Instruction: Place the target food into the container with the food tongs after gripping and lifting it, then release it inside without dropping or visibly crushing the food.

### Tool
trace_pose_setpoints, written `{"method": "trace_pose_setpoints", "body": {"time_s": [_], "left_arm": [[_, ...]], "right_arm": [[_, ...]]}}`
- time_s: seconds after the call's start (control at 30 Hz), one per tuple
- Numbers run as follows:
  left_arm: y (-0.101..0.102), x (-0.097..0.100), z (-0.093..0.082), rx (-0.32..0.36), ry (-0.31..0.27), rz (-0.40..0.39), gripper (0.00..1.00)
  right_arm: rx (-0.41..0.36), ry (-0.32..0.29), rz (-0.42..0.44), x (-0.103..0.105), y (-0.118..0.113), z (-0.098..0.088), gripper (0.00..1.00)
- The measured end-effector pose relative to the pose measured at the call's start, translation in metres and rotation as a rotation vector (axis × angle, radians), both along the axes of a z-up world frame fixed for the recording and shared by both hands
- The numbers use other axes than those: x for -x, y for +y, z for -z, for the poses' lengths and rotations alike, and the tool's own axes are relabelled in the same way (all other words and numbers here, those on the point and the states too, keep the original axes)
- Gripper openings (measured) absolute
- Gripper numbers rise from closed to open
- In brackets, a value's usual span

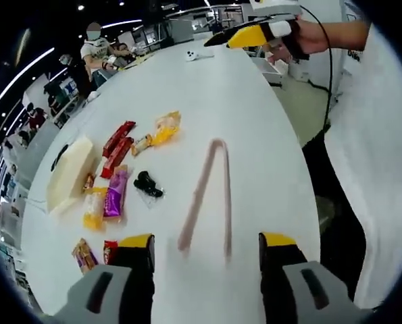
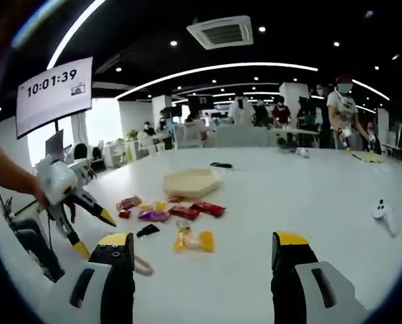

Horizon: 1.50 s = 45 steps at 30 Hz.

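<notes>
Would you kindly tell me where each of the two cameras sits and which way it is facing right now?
Left gripper view: rides on the left gripper, tilted down over the white table at the pink tongs; the person's hand holds the right gripper beyond.
Right gripper view: rides on the right gripper, looking level across the table toward the cream container; the left gripper shows at left.
Shared: table, snack packets, container.

Left gripper view: high over table [image 1: 255, 121], tilted down, tongs [image 1: 211, 196] close ahead. Right gripper view: low near table edge, level across room. Both share beige container [image 2: 190, 181], snack packets [image 2: 170, 212].
</notes>
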<state>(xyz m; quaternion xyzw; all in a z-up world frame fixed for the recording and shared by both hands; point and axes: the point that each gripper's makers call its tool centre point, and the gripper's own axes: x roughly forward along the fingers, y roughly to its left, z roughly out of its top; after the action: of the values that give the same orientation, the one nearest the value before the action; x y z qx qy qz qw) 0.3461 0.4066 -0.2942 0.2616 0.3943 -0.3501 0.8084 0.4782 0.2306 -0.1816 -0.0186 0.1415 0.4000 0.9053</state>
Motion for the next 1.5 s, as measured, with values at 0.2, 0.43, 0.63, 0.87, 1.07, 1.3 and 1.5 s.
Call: {"method": "trace_pose_setpoints", "body": {"time_s": [0.2,0.43,0.63,0.87,1.07,1.3,1.5], "left_arm": [[-0.008,0.005,-0.007,0.064,0.016,0.012,0.65],[-0.010,-0.012,-0.018,0.142,0.044,-0.216,0.67],[-0.006,-0.022,-0.023,0.080,0.055,-0.263,0.68],[0.010,-0.029,-0.023,0.073,0.036,-0.305,0.68],[0.010,-0.021,-0.015,0.053,0.069,-0.275,0.68],[0.009,-0.022,-0.010,0.034,0.067,-0.216,0.68],[0.014,-0.026,-0.010,0.006,0.069,-0.170,0.67]], "right_arm": [[-0.011,0.022,0.036,0.014,0.014,-0.015,0.85],[0.045,0.036,-0.124,0.006,0.022,-0.010,0.85],[0.051,0.102,-0.309,0.007,0.038,-0.007,0.85],[0.017,0.088,-0.297,-0.006,0.050,-0.008,0.84],[0.016,0.101,-0.276,0.003,0.060,-0.006,0.83],[0.026,0.102,-0.269,0.017,0.069,-0.008,0.82],[0.032,0.087,-0.263,0.022,0.069,-0.010,0.82]]}}
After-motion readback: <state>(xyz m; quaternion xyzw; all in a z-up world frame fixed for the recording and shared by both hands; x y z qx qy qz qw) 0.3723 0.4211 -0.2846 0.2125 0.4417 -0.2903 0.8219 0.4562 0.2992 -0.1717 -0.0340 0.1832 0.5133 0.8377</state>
